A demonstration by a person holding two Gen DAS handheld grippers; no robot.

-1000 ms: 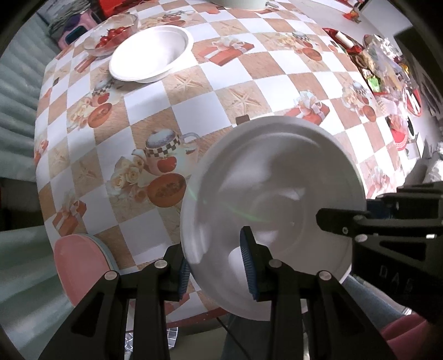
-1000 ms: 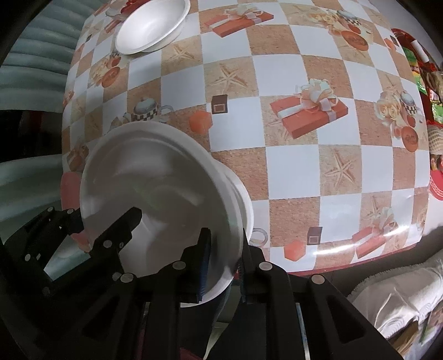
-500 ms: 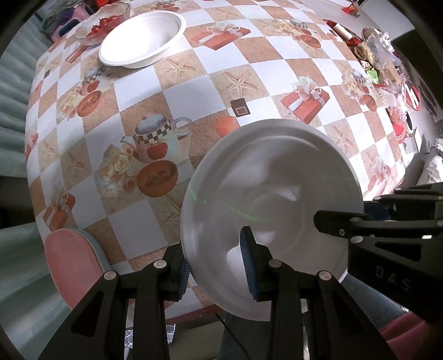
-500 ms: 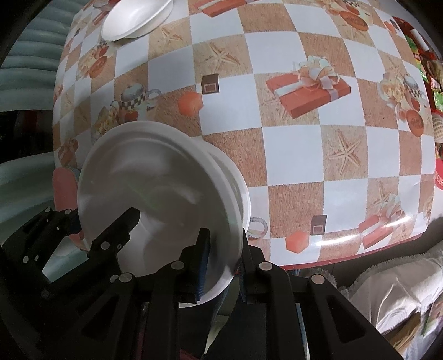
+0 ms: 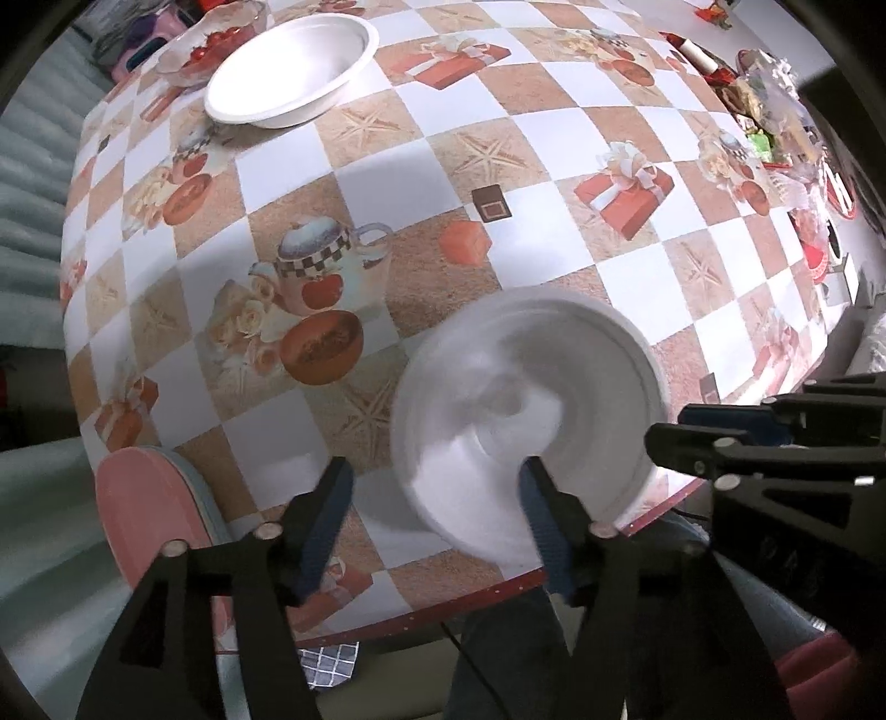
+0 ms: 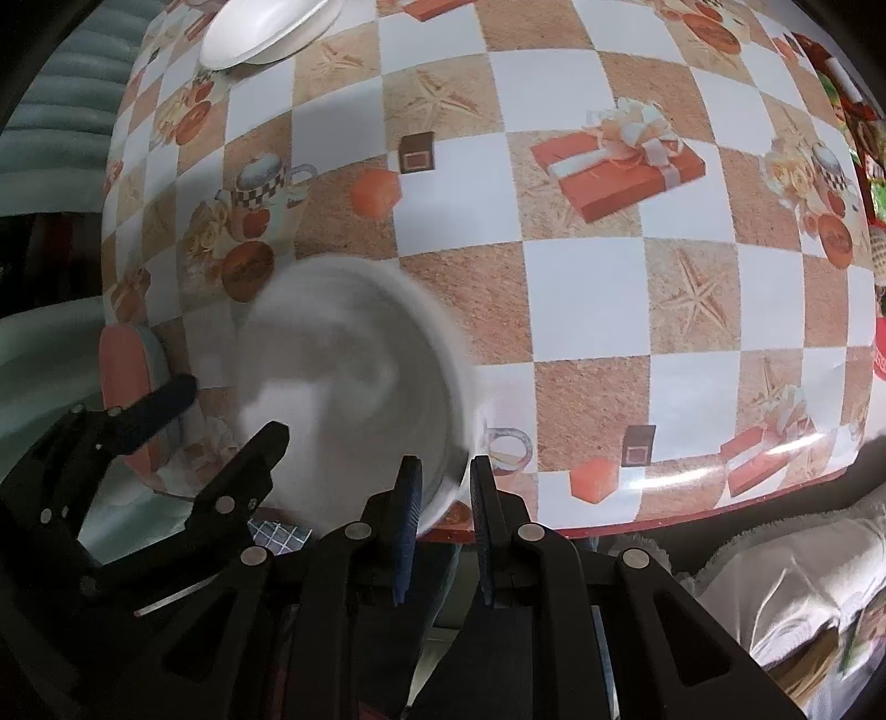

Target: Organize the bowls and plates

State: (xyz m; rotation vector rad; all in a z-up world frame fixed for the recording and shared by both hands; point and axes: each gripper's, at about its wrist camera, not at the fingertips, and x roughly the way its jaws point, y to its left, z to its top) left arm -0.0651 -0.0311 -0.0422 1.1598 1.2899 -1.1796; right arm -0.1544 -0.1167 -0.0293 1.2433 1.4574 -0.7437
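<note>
Plate [image 5: 526, 426], white, motion-blurred, at near edge of table [image 5: 421, 144], tilted, apparently dropping toward checkered tablecloth. Left gripper [image 5: 432, 520] spread wide, fingers clear of rim: released. Right gripper [image 6: 446, 501] jaws narrowly parted around plate's near rim [image 6: 448, 493]; contact unclear, cannot tell whether gripping. White bowl [image 5: 288, 72] sits well apart at far left corner, beside glass dish of red fruit [image 5: 216, 39].

Step, judged: setting plate down. Next likely: let plate settle flat, confirm right release, then fetch bowl or carry plate toward it.

You're in somebody's home dining spot: printed checkered tablecloth [image 5: 421, 138], pink chair [image 5: 149, 515] near left, snack clutter [image 5: 775, 105] far right.
</note>
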